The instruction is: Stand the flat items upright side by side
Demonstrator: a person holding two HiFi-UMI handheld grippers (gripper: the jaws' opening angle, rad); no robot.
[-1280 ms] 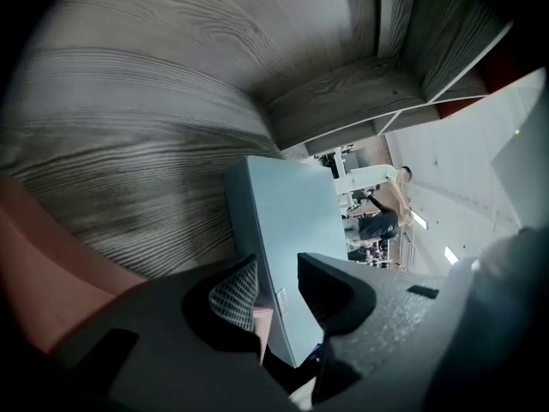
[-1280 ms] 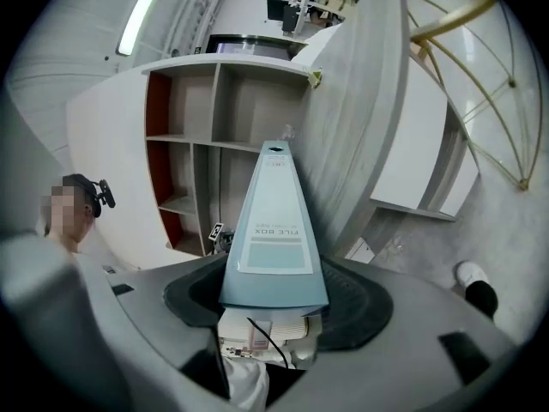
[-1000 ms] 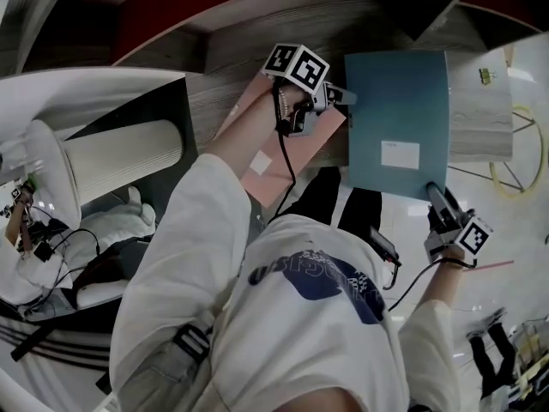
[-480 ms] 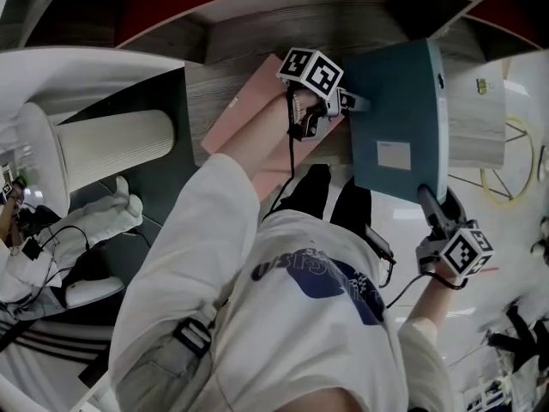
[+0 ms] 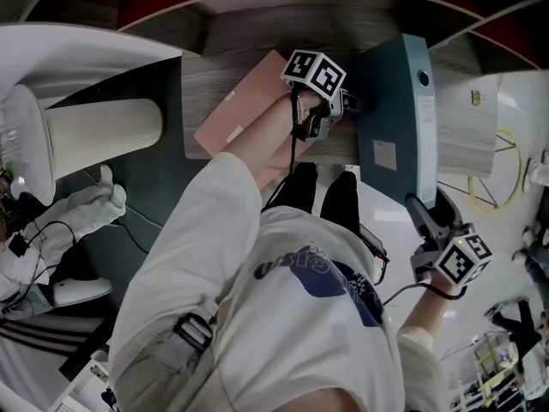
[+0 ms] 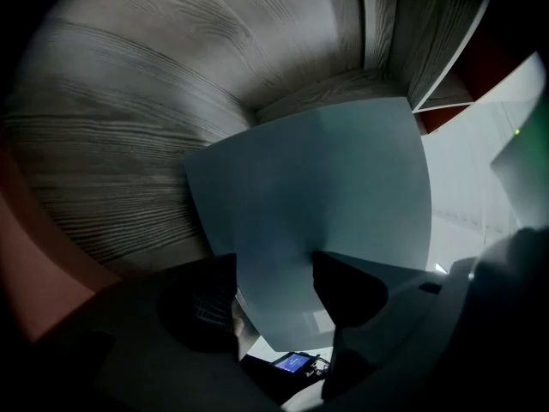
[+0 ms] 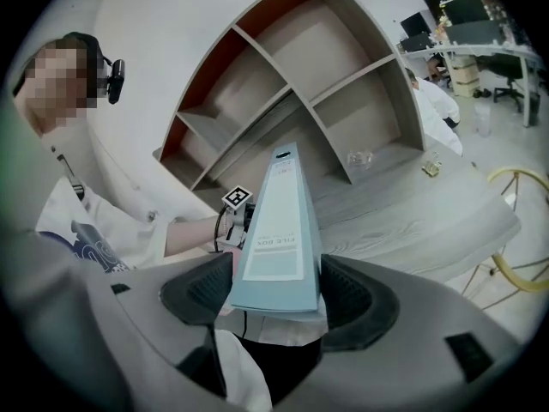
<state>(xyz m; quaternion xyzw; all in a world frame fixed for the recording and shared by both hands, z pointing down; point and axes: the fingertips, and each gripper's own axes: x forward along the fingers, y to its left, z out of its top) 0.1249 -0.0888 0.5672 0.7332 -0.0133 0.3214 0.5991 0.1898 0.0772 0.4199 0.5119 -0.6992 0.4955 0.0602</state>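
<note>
A teal file box [image 5: 390, 118] tilts steeply on its long edge on the wooden table [image 5: 232, 54], spine [image 7: 279, 221] upward, near end past the table's front edge. My right gripper [image 5: 420, 209] holds that near end: the pads [image 7: 206, 290] sit on both sides of the spine while the jaws are opening slightly. My left gripper [image 5: 347, 103] is at the box's left face; its jaws are opening, with the box's edge [image 6: 317, 187] loose between them. A pink folder [image 5: 244, 101] lies flat under my left arm.
Curved wooden shelving [image 7: 326, 67] rises behind the table. A binder clip [image 5: 476, 97] lies on the table's right end. A white ribbed cylinder [image 5: 103, 136] stands left of the table, and a yellow hoop [image 5: 508, 157] is on the floor at right.
The teal box has swung up from lying flat to nearly on edge. The right gripper rose with its near end. The left gripper stayed at the box's left side.
</note>
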